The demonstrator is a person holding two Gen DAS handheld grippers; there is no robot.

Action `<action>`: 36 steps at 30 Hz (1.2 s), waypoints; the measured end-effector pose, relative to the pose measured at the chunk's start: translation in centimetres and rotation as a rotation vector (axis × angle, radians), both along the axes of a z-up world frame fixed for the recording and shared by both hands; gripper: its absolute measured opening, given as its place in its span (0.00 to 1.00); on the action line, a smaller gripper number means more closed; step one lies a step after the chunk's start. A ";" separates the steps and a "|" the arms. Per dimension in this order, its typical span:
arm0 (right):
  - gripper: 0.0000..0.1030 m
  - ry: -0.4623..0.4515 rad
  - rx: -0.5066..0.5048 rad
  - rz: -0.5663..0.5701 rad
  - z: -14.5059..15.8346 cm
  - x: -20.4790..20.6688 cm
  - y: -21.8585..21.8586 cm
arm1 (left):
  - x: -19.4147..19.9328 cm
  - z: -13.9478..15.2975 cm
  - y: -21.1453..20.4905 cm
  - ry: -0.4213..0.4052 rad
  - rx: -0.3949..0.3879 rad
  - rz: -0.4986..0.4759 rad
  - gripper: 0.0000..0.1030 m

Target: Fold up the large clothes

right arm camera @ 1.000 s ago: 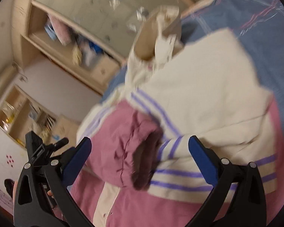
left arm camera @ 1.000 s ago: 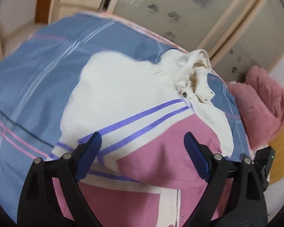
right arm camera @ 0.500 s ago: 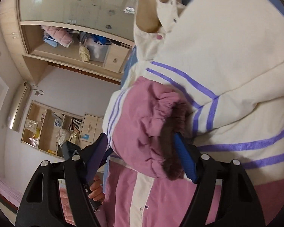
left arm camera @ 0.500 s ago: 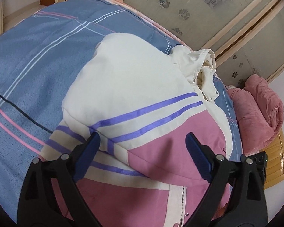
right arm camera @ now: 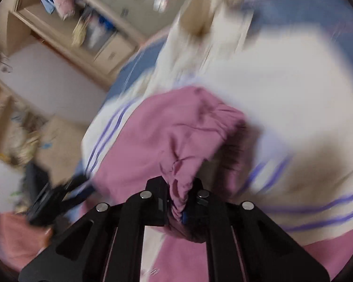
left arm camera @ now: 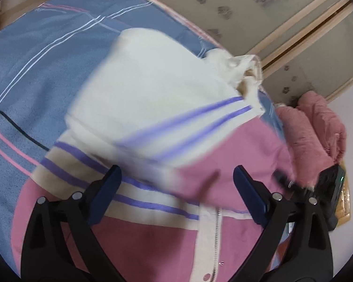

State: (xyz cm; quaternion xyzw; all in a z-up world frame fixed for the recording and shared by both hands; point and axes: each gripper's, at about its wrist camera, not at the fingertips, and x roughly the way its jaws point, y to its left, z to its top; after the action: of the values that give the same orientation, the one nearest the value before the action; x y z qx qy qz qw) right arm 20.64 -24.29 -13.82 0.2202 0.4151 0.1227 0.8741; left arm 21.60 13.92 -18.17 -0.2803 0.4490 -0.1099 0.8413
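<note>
**On the bed: jacket laid out, right fingers clamped on a cuff**

On the bed, left wrist view: a padded jacket (left arm camera: 153,108) lies spread over a blue bedsheet (left arm camera: 35,70) with thin white, pink and dark stripes. Jacket is colour-blocked: cream upper part, two purple bands, pink lower body, cream front placket with a metal zipper (left arm camera: 216,230) and snap buttons. Cream hood (left arm camera: 244,72) bunched at the far end, soft folds. Left gripper (left arm camera: 176,195) hovers over the pink-and-cream chest area, blue-padded fingers (left arm camera: 106,195) wide apart, nothing between them. Fluffy pink blanket (left arm camera: 313,136) rolled at the right edge of the bed. Frosted sliding wardrobe doors (left arm camera: 282,23) with pale wooden frames behind. Part of the jacket is motion-blurred.

Right wrist view, heavily blurred: right gripper (right arm camera: 178,202) has its fingers pressed together on the gathered, elasticated pink cuff (right arm camera: 183,188) of a sleeve (right arm camera: 171,138); the wrinkled fabric bunches between the black fingers. Sleeve lies over the cream and purple-striped jacket body. Blue sheet visible beyond. Open wooden shelving (right arm camera: 66,23) with clutter at upper left; details too smeared to tell.
</note>
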 end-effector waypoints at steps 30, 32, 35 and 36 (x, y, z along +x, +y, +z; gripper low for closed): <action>0.00 0.227 -0.126 -0.079 -6.1 4.2 -0.9 | 9.1 -3.5 2.0 0.078 -0.016 0.051 0.04; 0.00 0.236 -0.027 -0.093 -6.7 4.0 -2.5 | 8.4 -4.3 3.4 0.093 -0.123 0.053 0.03; 0.09 0.177 -0.070 -0.040 -5.0 2.1 -2.1 | 5.4 -1.1 2.6 0.037 -0.002 0.011 0.19; 0.27 0.142 -0.090 -0.012 -4.1 0.9 -1.8 | 3.5 0.3 2.4 0.002 0.030 -0.009 0.36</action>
State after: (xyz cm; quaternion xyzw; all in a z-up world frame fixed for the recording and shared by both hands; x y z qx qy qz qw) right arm 21.50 -26.12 -17.92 0.1912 0.4799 0.0826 0.8523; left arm 25.14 16.29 -17.92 -0.2658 0.4527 -0.1063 0.8444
